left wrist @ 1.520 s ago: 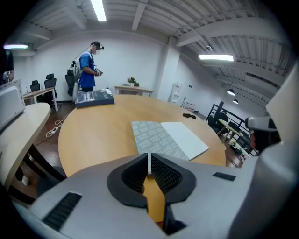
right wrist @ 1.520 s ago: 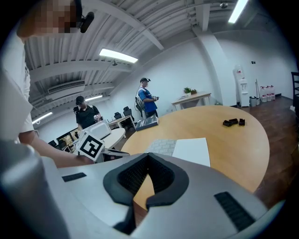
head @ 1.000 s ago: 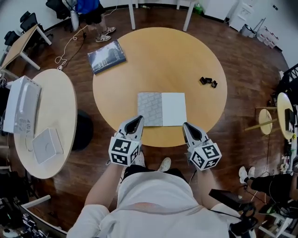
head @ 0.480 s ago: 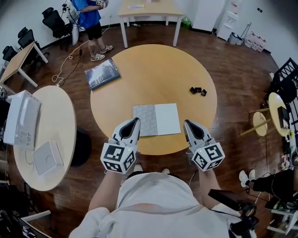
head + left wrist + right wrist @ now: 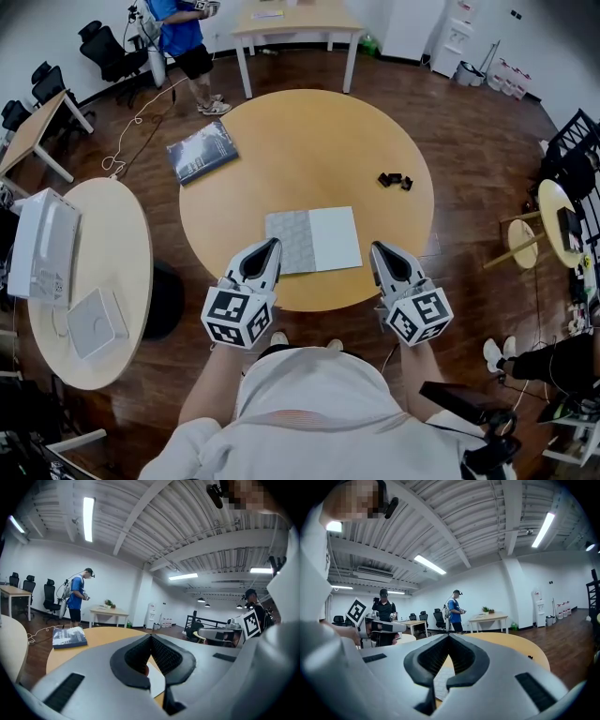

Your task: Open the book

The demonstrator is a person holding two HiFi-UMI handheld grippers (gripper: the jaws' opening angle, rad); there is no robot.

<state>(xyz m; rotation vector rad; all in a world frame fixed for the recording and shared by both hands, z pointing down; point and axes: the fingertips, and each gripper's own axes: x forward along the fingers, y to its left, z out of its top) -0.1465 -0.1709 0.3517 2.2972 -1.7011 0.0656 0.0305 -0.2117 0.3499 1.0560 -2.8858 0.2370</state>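
Left gripper point(image 5: 273, 243) and right gripper point(image 5: 376, 249) at the near edge of the table point(image 5: 309, 108), fingers point(image 5: 165, 654) together, empty.
The book point(image 5: 312, 240) lies flat between them, just inside the rim; bare table beyond, a blue book point(image 5: 202, 151) on the far-left edge.

2 grippers: left gripper point(image 5: 273, 242), right gripper point(image 5: 376, 247). 2 books: a pale book point(image 5: 312, 240) just ahead of them, a dark book point(image 5: 202, 152) far ahead-left. 2 small black clips point(image 5: 385, 178) ahead-right.
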